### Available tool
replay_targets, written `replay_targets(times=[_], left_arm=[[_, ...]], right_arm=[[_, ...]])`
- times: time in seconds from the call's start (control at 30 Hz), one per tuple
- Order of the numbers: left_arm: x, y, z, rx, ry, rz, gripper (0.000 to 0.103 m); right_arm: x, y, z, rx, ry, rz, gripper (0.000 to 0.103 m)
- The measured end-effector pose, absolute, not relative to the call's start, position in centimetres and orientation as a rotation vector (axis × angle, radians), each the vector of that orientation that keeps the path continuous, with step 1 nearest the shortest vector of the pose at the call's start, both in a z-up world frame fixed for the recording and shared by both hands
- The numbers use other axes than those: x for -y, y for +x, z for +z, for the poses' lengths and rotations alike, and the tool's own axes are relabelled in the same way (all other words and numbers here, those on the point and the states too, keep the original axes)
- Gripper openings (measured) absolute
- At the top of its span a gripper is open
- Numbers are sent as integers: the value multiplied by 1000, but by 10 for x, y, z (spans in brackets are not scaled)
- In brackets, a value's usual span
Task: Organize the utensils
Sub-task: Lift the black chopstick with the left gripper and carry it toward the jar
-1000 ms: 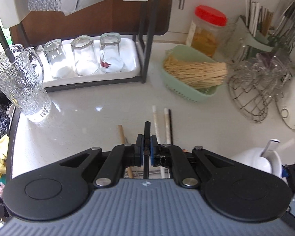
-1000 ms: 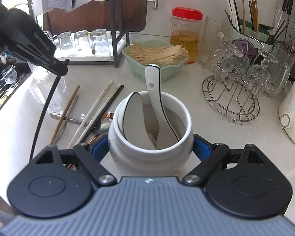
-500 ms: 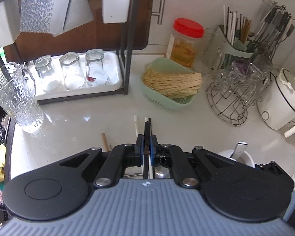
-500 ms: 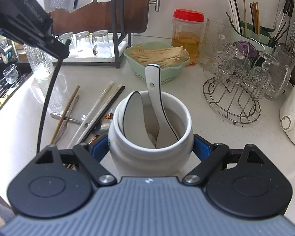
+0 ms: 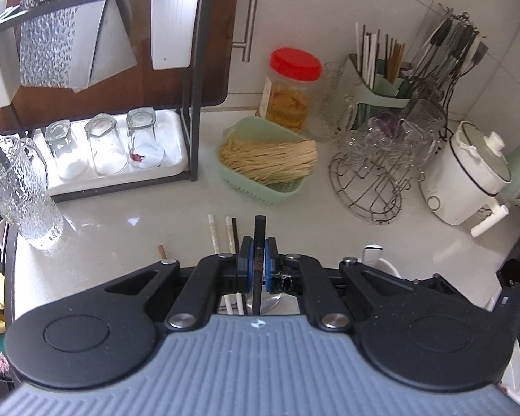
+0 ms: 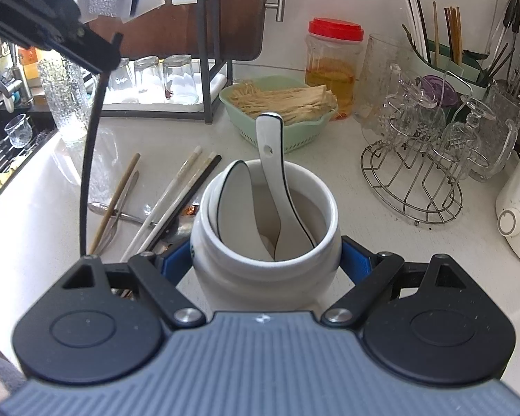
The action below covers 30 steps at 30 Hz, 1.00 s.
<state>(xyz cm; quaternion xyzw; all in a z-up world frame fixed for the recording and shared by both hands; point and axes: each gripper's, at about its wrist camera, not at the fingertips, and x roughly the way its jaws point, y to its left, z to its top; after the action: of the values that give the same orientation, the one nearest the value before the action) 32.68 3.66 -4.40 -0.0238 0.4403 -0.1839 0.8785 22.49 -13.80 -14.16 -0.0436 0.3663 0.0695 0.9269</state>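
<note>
A pale, speckled stone counter (image 6: 381, 242) runs back to a white tiled wall. At far left a black wire rack (image 5: 194, 111) stands over a white tray of upturned glasses (image 5: 104, 145), with a dark wooden board behind it. Right of the rack sit a green basket of dry noodles (image 5: 267, 163), a red-lidded jar (image 5: 293, 90), a wire stand of glass cups (image 6: 416, 159), a green cutlery holder (image 5: 381, 83) and a white cooker (image 5: 464, 180) at far right. A tall textured glass (image 5: 17, 190) stands at the counter's left edge.

The right gripper (image 6: 265, 267) has its blue pads pressed against the sides of a white ceramic jar (image 6: 260, 270), which stands on the near counter and holds two white spoons (image 6: 274, 187). Left of the jar, loose chopsticks (image 6: 176, 204) and metal cutlery lie in a heap.

The left gripper (image 5: 258, 260) is pinched tight on a black chopstick (image 5: 259, 239); from the right wrist camera the stick hangs down above the counter, left of the jar.

The left gripper's body hides most of the heap and the jar in its own view. How many metal pieces lie under the chopsticks is hard to tell.
</note>
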Motion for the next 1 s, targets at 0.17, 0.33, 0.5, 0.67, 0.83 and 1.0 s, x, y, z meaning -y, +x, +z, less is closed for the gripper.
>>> replay_targets(times=[0.17, 0.33, 0.5, 0.67, 0.83, 1.0], left_arm=[[-37, 322, -30, -899, -55, -411, 7], [-33, 320, -21, -890, -50, -436, 7], [-31, 316, -14, -884, -45, -453, 7], [-27, 313, -2, -859, -38, -473, 7], [-21, 310, 19, -826, -21, -501, 7], [-17, 309, 47, -779, 6, -524, 7]], right_arm=[[138, 225, -142, -751, -90, 142, 91], [137, 227, -142, -748, -91, 143, 91], [137, 228, -142, -744, -92, 144, 91], [137, 227, -143, -742, -93, 144, 91], [136, 228, -142, -744, -97, 144, 91], [136, 227, -142, -743, -98, 144, 91]])
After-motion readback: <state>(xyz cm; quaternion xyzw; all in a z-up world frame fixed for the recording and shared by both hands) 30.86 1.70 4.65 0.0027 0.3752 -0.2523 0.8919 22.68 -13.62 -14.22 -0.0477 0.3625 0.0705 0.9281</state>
